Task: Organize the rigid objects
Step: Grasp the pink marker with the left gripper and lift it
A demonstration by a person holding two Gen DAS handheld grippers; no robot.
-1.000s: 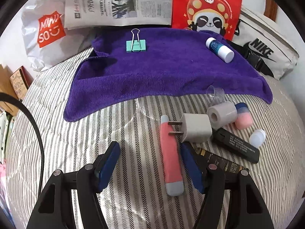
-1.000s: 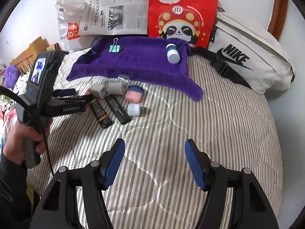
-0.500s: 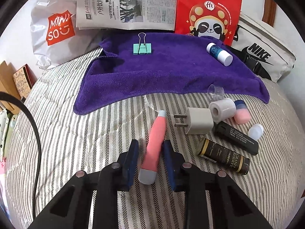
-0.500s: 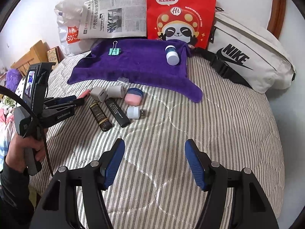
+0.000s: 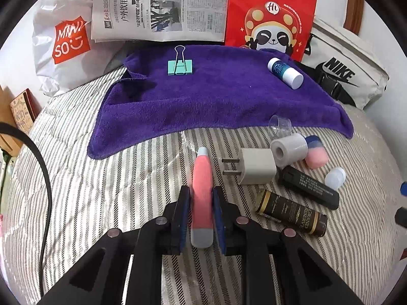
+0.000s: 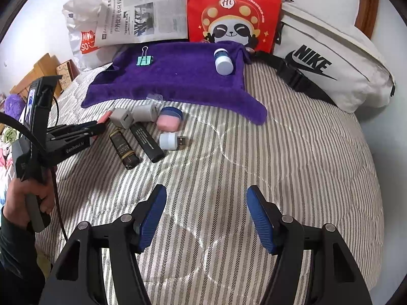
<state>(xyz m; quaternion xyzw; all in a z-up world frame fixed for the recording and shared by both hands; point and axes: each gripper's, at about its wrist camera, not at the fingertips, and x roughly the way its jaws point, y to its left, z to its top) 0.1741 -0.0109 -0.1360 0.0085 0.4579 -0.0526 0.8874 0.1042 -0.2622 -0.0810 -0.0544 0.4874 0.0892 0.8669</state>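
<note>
While clamped: left gripper (image 5: 201,203) downward-tilted.

Now closed on the pink pen-shaped tube (image 5: 202,195) with the left gripper (image 5: 201,203), earlier wide open and beside it.

Towel (image 5: 223,96) lies flat on the bed (image 5: 101,203). On towel: binder clip (image 5: 180,66) far left, small bottle (image 5: 285,72) far right. Behind towel, left to right: shopping bag (image 5: 63,50), newspaper (image 5: 160,7), paper bag (image 5: 271,15), waist bag (image 5: 351,76). Before towel's near edge: pen-like stick (image 5: 202,193), then charger plug (image 5: 257,165), tape roll (image 5: 288,148), two tubes (image 5: 292,212) nearest the camera.
</note>
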